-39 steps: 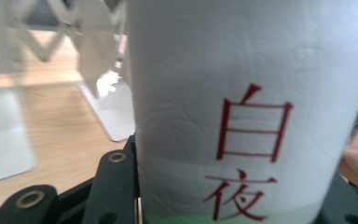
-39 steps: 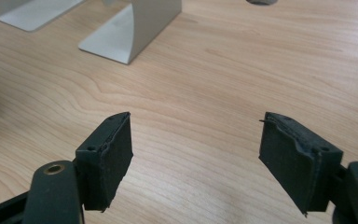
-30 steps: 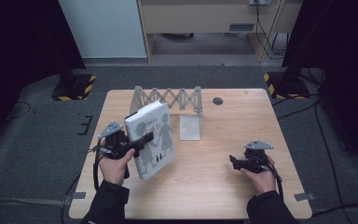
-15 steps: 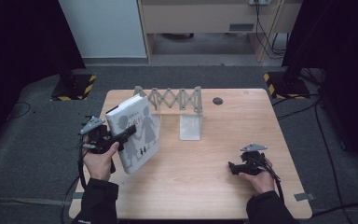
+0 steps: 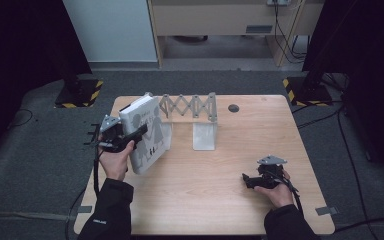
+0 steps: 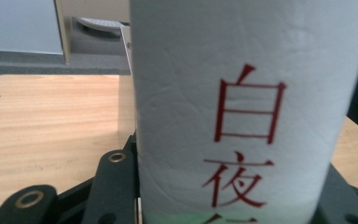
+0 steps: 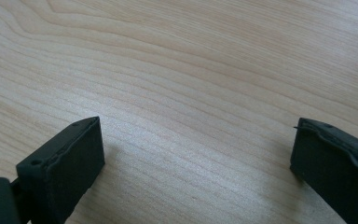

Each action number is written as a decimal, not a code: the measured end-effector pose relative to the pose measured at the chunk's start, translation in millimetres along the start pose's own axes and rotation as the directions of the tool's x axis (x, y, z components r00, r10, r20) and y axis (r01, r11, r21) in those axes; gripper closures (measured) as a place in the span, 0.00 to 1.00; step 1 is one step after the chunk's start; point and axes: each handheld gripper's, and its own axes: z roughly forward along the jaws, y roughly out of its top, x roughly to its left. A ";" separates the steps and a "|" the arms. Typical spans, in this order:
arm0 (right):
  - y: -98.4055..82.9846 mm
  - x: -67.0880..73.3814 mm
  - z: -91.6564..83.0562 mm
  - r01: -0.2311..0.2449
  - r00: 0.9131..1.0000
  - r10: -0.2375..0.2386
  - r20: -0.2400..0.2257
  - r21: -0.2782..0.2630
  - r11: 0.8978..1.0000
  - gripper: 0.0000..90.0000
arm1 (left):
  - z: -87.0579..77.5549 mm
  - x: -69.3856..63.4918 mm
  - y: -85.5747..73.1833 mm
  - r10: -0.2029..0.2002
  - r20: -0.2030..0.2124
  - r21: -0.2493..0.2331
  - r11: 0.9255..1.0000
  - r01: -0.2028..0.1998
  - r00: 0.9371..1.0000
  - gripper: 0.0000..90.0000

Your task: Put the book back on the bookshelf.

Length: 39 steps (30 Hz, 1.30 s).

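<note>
**A:** High view first: we had the left gripper (image 5: pixel 130 140) clamped on the white book (image 5: pixel 145 131), spine end in the jaws. The book was tilted off the wooden table (image 5: pixel 200 200) at its left side, just beside the accordion book rack (image 5: pixel 190 106). Our guess is we held it up like that so it could slide upright into the rack by the grey bookend (image 5: pixel 204 136).

**B:** Yep, and the left gripper view backed that up: the book's spine (image 6: pixel 242 116) with red characters sat right between the jaws, squeezed tight. Gripping by the spine probably kept the pages from flopping.

**A:** And the right gripper (image 5: pixel 252 180)?

**B:** It rested low on the right side, well apart from the book. In the right gripper view its jaws had just been opening and stood wide, nothing between them but bare table (image 7: pixel 191 70). We figured it was free to steady the rack.
</note>
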 end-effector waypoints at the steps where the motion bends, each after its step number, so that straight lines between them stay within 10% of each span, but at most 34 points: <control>1: 0.0 -0.1 -0.1 0.001 1.000 -0.001 -0.001 0.001 1.000 0.03 | 3.2 1.0 1.0 -0.001 -0.005 -0.005 1.000 0.001 1.000 0.59; 20: 0.2 0.3 0.0 0.011 1.000 -0.011 -0.011 0.003 1.000 0.03 | 51.2 -0.5 -12.0 0.062 -0.097 -0.021 0.998 -0.064 0.993 0.59; 39: 0.1 1.5 -0.1 0.009 1.000 -0.009 -0.010 0.003 1.000 0.03 | 13.5 2.7 -54.6 0.069 -0.082 -0.005 0.998 -0.069 0.994 0.58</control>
